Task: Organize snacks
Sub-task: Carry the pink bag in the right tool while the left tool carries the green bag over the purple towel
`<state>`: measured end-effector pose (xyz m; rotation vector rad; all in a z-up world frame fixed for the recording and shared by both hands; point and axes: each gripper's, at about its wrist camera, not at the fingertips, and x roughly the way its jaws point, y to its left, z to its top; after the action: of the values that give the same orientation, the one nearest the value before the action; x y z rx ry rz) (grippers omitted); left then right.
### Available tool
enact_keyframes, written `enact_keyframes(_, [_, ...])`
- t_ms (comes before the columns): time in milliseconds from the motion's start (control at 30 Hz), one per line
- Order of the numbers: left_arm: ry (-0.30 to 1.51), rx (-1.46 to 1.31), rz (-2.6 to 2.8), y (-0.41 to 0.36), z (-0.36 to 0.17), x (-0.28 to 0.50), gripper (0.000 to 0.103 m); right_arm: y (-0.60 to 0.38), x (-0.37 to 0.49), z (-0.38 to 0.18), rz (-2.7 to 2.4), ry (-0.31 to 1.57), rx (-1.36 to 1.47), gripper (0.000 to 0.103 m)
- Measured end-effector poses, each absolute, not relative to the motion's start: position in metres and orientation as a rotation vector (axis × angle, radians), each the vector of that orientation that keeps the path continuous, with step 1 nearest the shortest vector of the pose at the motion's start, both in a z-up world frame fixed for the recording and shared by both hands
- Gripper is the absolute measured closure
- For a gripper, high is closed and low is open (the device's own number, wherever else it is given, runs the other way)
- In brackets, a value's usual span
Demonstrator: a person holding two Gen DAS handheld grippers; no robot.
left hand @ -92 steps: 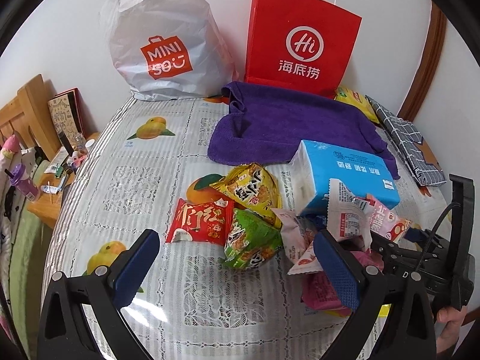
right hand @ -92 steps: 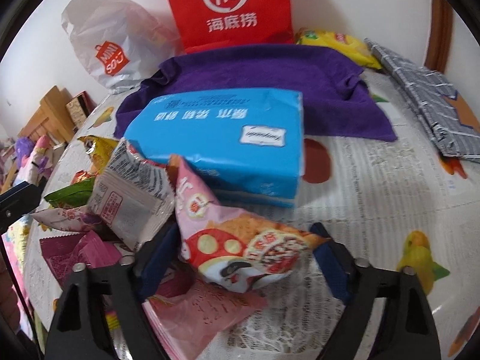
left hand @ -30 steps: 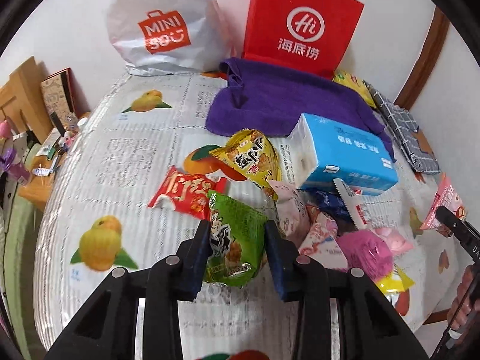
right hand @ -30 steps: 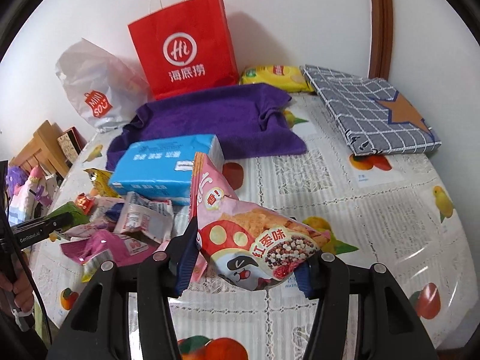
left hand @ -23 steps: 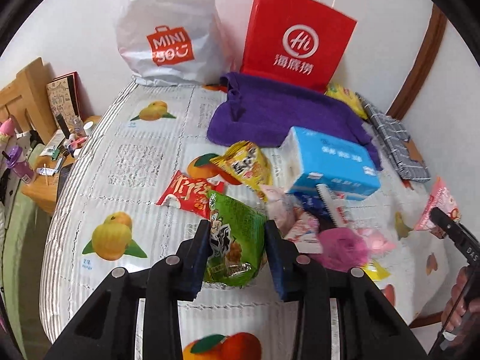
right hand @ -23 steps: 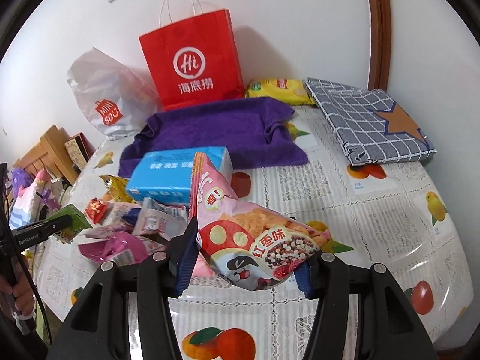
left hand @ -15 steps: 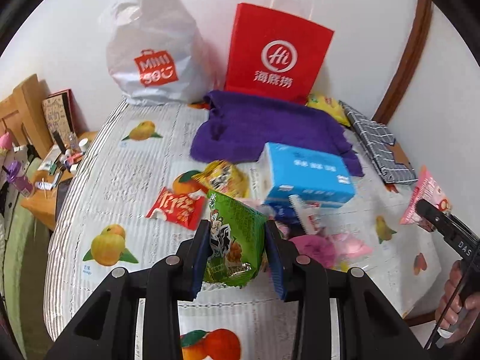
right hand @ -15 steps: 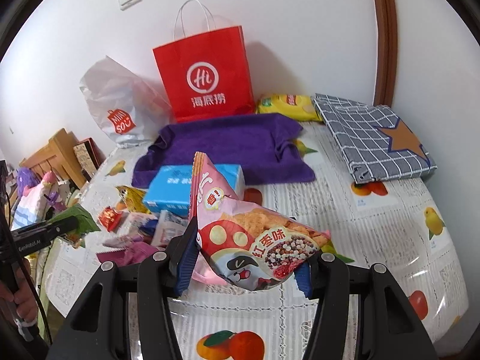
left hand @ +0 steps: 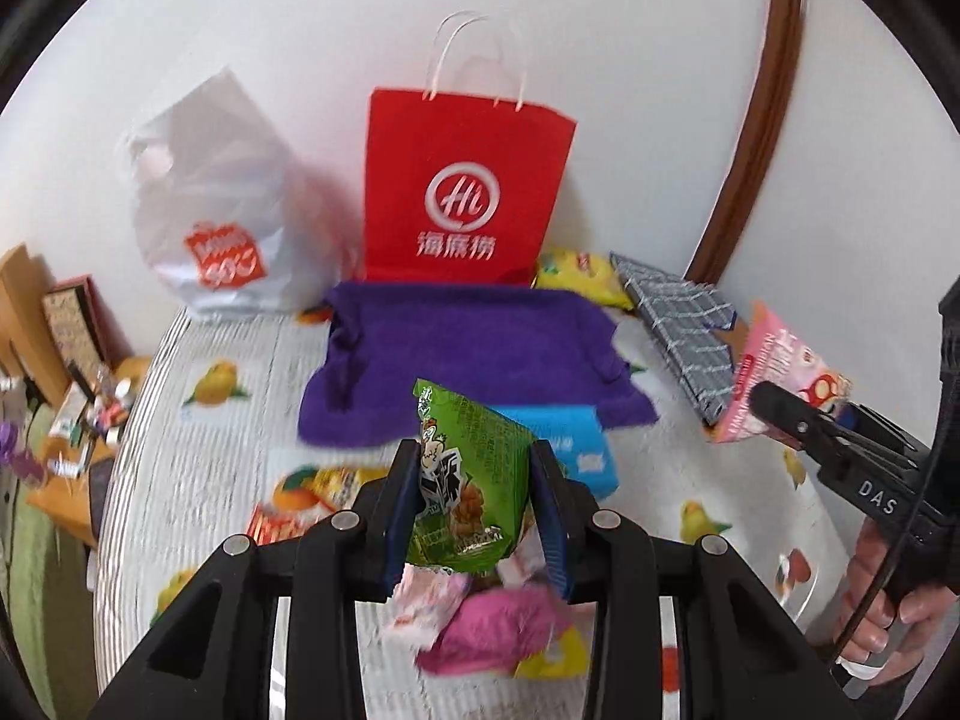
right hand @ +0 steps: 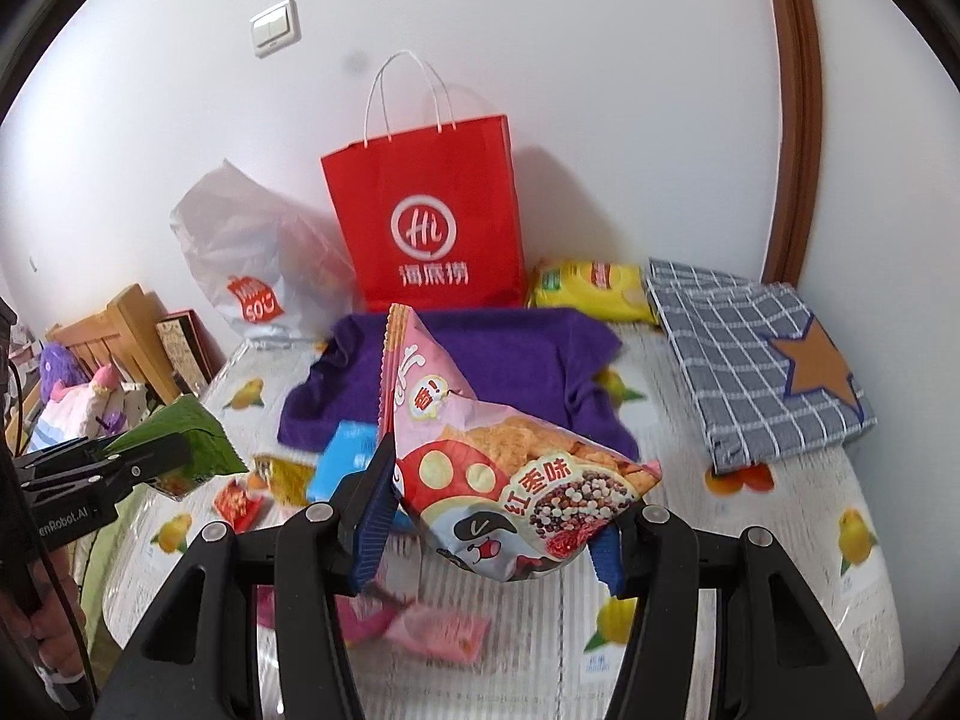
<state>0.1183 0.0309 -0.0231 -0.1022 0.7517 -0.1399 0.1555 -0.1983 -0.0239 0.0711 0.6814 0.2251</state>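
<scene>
Overhead, two claws, each with one snack packet. Left claw [left hand: 474,507] clamps a green packet [left hand: 471,480] between its blue pads, packet upright and clear of the surface [left hand: 228,420]. Right claw [right hand: 489,525] pinches a pink packet [right hand: 510,480] with a mushroom print; packet tilted, one corner pointing up, also off the surface.

Each claw shows in the other's view: the right claw at the right edge of the left view with one hand [left hand: 888,612] on its grip, the left claw at the left edge of the right view.

Bags at the wall: two. One red paper bag [right hand: 429,222] with white handles, standing upright; one white plastic bag [right hand: 258,264] just left of it.

Cloths: two. One purple towel [right hand: 492,360] spread in front of the red bag; one grey checked cloth [right hand: 756,354] with an orange star, folded, at the right.

One yellow crisp packet [right hand: 591,291] lies between the red bag and the checked cloth. One blue tissue pack [left hand: 579,444] sits near the towel's front edge.

Loose packets left on the surface below the claws, blurred: one red [right hand: 237,504], one yellow [right hand: 279,471], several pink or magenta [left hand: 498,624]; exact count cannot be told.

One light switch [right hand: 275,27] on the wall. Fruit-print covering on the surface.
</scene>
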Motion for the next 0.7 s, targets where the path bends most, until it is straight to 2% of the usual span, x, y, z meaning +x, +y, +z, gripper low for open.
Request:
enact_keyframes(367, [0.714, -0.083, -0.145, 0.025, -0.003, 0.189, 0.069, -0.189, 0.230, -0.013, 0.225, 0.661, 0.037, 0.048])
enact_keyframes(700, [0.737, -0.074, -0.114, 0.035, -0.021, 0.257, 0.069, -0.183, 0.309, -0.034, 0.214, 0.674, 0.024, 0.048])
